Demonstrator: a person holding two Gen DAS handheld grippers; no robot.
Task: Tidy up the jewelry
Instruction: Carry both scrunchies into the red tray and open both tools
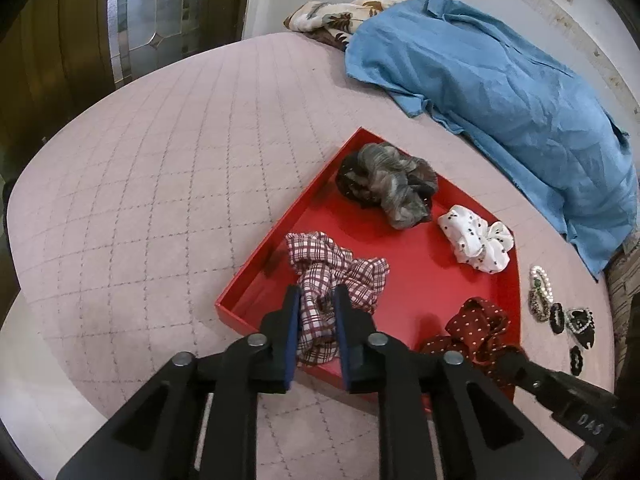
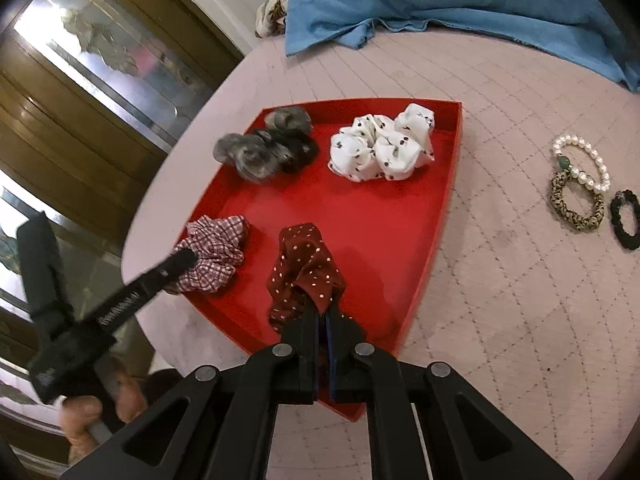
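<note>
A red tray [image 2: 440,216] lies on a bed covered with a pink quilted cover [image 1: 160,184]. In the tray there are four scrunchies. The grey and dark scrunchie [image 1: 390,186] is in the far corner of the tray, and the white scrunchie with dark dots [image 2: 382,148] lies beside it, apart from it.

The left gripper [image 1: 318,312] has its fingers [image 1: 294,320] a little apart, with the checked red and white scrunchie [image 1: 340,272] between them. This scrunchie rests on the tray floor near the tray's near left edge. I cannot tell for sure if the blue pads press on the cloth or only stand close beside it; there is some gap between them and the fabric fills most of it.

The right gripper [image 2: 322,320] has its fingers nearly together and they pinch the dark red scrunchie with pale dots [image 2: 306,268]. The scrunchie stands up a bit from the tray floor, near the front edge of the tray, beside the checked one but not touching it.

On the cover, outside the tray to its right, lie a pearl bracelet [image 2: 584,160], a leopard pattern hair tie [image 2: 576,204] that touches the bracelet, and a black hair tie [image 2: 626,220] just beside them. In the left wrist view more small black pieces [image 1: 580,326] lie near them.

Far behind, a blue cloth [image 1: 500,76] is spread on the bed, with a flowered cloth [image 1: 328,16] partly under it. A person's hand [image 2: 92,412] holds the left gripper's handle
</note>
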